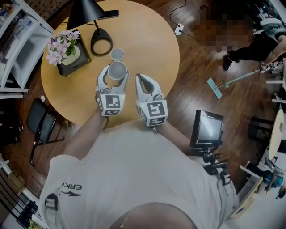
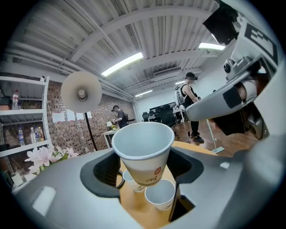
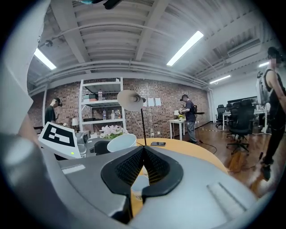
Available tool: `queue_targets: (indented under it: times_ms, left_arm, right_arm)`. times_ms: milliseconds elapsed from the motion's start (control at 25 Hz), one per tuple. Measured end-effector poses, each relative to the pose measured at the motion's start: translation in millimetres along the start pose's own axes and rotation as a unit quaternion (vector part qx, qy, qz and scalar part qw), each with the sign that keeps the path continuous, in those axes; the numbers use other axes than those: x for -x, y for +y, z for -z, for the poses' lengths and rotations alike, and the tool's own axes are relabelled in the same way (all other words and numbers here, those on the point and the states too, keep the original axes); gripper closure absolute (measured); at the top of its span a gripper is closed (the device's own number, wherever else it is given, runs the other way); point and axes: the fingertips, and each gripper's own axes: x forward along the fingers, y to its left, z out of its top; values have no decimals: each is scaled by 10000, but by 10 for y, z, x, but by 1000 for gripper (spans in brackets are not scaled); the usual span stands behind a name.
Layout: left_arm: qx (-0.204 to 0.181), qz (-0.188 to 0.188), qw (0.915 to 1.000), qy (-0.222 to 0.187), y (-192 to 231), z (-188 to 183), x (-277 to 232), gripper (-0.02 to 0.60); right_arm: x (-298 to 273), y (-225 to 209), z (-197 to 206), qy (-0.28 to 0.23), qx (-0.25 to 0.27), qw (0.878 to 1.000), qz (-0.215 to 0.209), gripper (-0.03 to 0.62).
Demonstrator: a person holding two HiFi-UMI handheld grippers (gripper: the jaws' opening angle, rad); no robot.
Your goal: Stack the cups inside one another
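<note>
The person's shirt [image 1: 134, 174] fills the near edge of the head view. At far left a chair [image 1: 39, 120] stands beside the round table [image 1: 152, 44]. On the table's left part sit boxed flowers [image 1: 66, 50], and just right of them is the lamp [image 1: 85, 13], its looped base close to the cups. The left gripper [image 1: 115, 75] has its jaws wide apart and clamped on the sides of a cup [image 2: 144, 154], upright, mouth up, held off the tabletop. Two more cups [image 2: 159, 195] stand below it on the table, side by side. From the head view the held cup covers one of them. Just right, the right gripper [image 1: 142, 79] hangs over the table with its jaws pressed together, empty. Farther back lies a phone [image 1: 109, 14]. Off the table to the right are a monitor [image 1: 206, 129] and a mop [image 1: 214, 87] on the floor.
</note>
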Motion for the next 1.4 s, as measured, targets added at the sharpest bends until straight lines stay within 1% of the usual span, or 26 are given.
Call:
queue_targets:
  times_ms: [240, 560, 1200, 1400]
  left_arm:
    - [-48, 222, 9997, 73, -161, 45, -106, 256]
    - [-21, 313, 9991, 269, -226, 192, -136, 256]
    - [78, 463, 9957, 800, -278, 698, -294, 255]
    - [95, 507, 9951, 848, -302, 836, -332, 255]
  right_arm:
    - [20, -143, 43, 18, -84, 9998, 154, 580]
    - [32, -168, 119, 116, -136, 9997, 162, 580]
    - [-129, -234, 236, 291, -219, 9991, 233, 580]
    - [-181, -257, 354, 430, -235, 9985, 261, 580]
